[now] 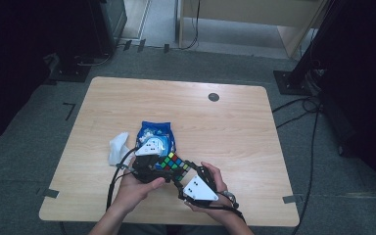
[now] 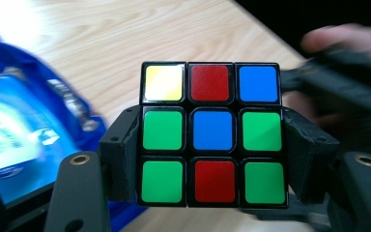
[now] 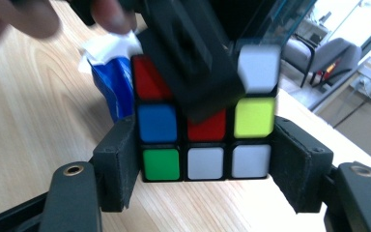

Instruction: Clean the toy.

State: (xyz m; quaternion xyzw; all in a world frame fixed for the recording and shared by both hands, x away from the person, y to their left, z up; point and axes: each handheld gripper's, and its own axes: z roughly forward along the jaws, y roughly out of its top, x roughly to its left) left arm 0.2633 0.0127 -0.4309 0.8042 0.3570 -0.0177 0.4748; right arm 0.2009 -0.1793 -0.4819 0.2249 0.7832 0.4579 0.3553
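My left tongs [image 2: 212,159] clamp the puzzle cube [image 2: 212,133] by its two lower layers, and my right tongs [image 3: 205,154] pinch the same cube [image 3: 205,145] from another side. I hold the cube [image 1: 172,163] just above the desk [image 1: 235,127], right beside the blue packet [image 1: 155,133], with a white tissue [image 1: 117,147] just left of that packet.

The cube [image 1: 173,163] sits near the front edge of the surface [image 1: 235,132], between the left gripper [image 1: 149,169] on its left and the right gripper [image 1: 191,182] on its right. Just behind the cube lies a bag [image 1: 155,134] on the surface. A tissue [image 1: 117,148] lies beside the bag, left of the cube.
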